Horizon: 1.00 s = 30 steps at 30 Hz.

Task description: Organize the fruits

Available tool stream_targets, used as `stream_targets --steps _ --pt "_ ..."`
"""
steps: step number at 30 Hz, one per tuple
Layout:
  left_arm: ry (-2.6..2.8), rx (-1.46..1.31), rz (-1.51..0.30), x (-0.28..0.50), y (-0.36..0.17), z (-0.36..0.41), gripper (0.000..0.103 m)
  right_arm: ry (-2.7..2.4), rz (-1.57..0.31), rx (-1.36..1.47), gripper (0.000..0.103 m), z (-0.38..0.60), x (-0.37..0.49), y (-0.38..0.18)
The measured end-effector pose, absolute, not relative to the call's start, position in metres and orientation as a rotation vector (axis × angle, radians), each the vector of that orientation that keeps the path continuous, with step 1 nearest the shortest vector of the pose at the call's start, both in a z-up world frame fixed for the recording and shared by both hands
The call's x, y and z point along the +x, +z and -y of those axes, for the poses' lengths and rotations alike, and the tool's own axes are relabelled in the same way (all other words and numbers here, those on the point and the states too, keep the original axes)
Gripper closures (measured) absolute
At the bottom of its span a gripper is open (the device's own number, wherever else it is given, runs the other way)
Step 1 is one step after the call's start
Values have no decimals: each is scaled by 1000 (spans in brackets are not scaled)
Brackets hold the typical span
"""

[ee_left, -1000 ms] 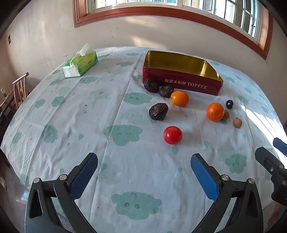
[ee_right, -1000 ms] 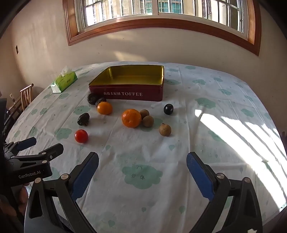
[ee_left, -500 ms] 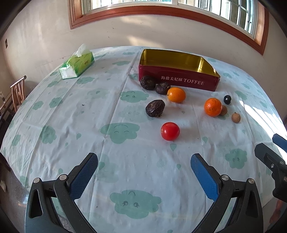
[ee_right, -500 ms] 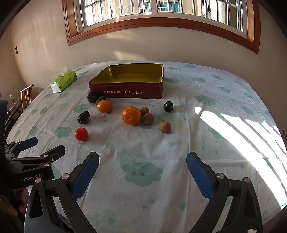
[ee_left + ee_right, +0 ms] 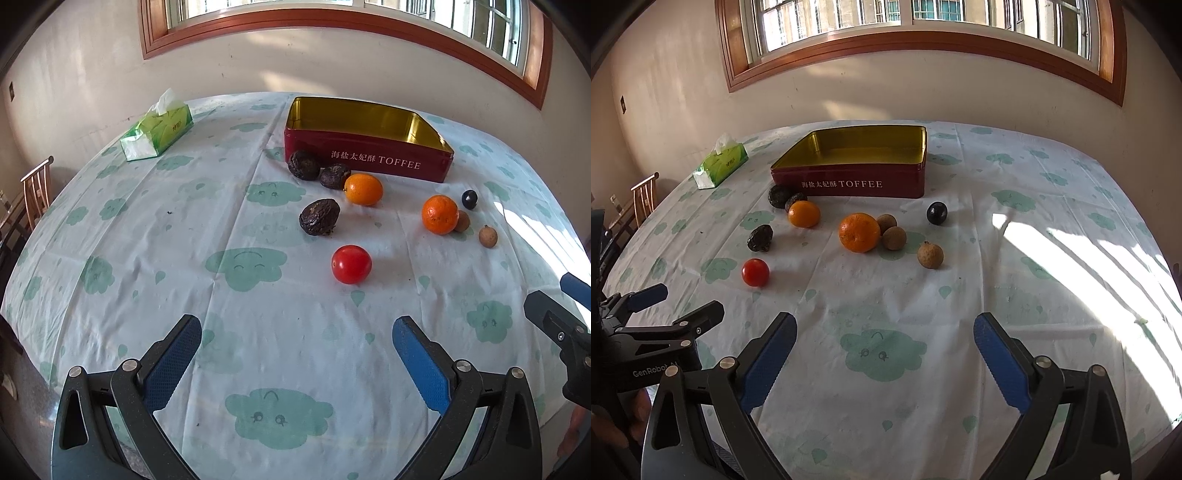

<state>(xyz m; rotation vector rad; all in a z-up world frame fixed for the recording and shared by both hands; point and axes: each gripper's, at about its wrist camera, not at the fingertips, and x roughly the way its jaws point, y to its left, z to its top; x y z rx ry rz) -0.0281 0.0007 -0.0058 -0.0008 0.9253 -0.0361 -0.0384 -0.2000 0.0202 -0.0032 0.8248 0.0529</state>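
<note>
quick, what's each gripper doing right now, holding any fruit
Left gripper: open, holding nothing, above the tablecloth short of the tomato.
Right gripper: open, holding nothing.

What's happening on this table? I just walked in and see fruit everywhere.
A person holds two grippers above the table, both open and empty. The left gripper faces the red tomato; the right gripper hangs nearer the oranges. All the fruit lies loose on the tablecloth, and the toffee tin holds none yet.
</note>
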Motion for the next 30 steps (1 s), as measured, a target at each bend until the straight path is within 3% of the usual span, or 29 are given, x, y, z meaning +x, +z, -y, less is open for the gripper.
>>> stream_targets --steps 19,26,30 --pt "-57 21 -929 -20 -12 4 1 49 -853 13 11 208 -27 11" --pt "-56 10 -935 -17 -17 -1 2 40 -878 17 17 213 -20 1" --pt "-64 4 -949 -12 -21 -1 8 40 -891 25 22 216 -15 -5"
